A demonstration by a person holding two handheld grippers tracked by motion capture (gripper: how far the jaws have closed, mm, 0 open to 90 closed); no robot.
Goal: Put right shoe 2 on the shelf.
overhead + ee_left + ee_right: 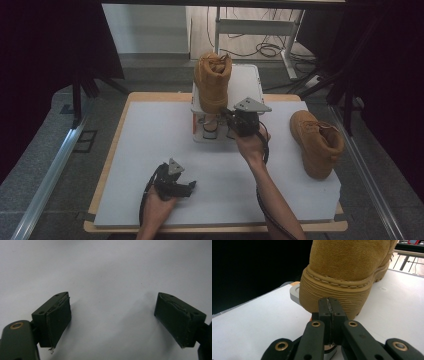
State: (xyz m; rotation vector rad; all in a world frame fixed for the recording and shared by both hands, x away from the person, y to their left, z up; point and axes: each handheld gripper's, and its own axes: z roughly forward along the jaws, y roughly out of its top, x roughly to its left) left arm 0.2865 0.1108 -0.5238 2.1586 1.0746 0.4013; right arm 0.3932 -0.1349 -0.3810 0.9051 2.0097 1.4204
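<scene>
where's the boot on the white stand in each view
High view: the boot on the stand stands upright at top centre, on the white stand at the table's far edge, right gripper at its heel.
Left gripper view: not in it; open jaws over the bare white table.
Right gripper view: boot heel at upper centre, just beyond the shut jaws.
Shared landmark: the white tabletop.

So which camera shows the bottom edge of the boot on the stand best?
The right gripper view: the boot's ribbed sole and stitching are close up there, just beyond the right gripper's shut jaws. The high view shows that whole boot from above on the white stand. The left gripper view looks at the white tabletop.
</scene>
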